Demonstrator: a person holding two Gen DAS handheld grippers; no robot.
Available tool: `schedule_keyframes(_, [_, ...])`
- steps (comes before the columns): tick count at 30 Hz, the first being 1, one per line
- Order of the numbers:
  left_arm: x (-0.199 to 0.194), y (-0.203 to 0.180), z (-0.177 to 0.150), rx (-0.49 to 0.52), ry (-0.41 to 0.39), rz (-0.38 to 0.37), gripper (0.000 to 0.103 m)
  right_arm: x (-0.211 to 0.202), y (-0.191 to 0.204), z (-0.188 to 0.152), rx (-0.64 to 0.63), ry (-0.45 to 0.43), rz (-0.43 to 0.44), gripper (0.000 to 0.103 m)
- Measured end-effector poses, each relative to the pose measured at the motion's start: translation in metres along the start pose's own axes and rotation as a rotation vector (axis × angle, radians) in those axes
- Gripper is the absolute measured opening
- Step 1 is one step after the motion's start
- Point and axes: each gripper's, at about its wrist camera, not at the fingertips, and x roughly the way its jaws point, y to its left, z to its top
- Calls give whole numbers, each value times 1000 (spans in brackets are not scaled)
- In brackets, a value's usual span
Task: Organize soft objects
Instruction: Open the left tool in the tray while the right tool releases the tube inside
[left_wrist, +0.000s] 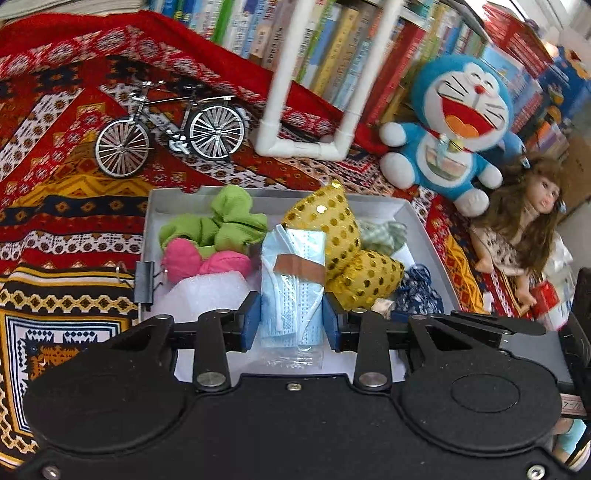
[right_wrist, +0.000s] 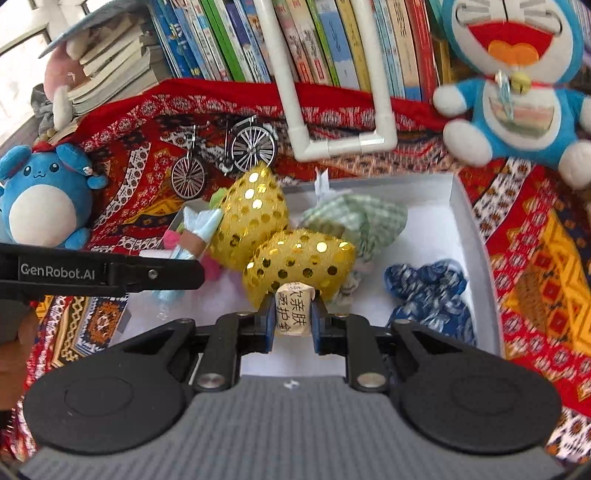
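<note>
We've got the box (left_wrist: 424, 236) on the cloth (left_wrist: 74, 206), toy bike (left_wrist: 170, 129) behind it, plush (left_wrist: 454, 136) back right.

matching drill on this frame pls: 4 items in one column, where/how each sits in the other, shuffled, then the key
Items:
1. wrapped face mask
2. small printed packet
3. blue patterned scrunchie
4. model bicycle

Places:
A. on the patterned cloth behind the tray
B. clamped in the right gripper
C. lying in the white tray, right side
D. clamped in the left gripper

Pairs: 1-D, 2-B, 3-C, 4-A
</note>
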Motion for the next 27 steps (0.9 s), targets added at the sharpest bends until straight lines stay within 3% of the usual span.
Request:
schedule_keyframes(4, [0,-5,-5,27,20,-7,41,-2,6,-8,-72,23,-41,28])
schedule_keyframes(8, [2,-6,-9,21,48,12,44,-4,0,-9,-43,30,-31,30])
schedule_keyframes(11, [-2,-6,-11,18,46,17,48,-9,-2,-10,-26,27,-22,44])
schedule_keyframes(17, [-20,-11,-12,27,8,7,57,-25,2,-10,-40,-15,-19,53])
schedule_keyframes(23, [-47,-34,-21,110,-63,53,66,-46,0,-10,-46,-72,-23,65])
schedule_keyframes(27, [-66,-52,-30,162,-95,35,69,-63,-2,-13,-47,-96,-30,72])
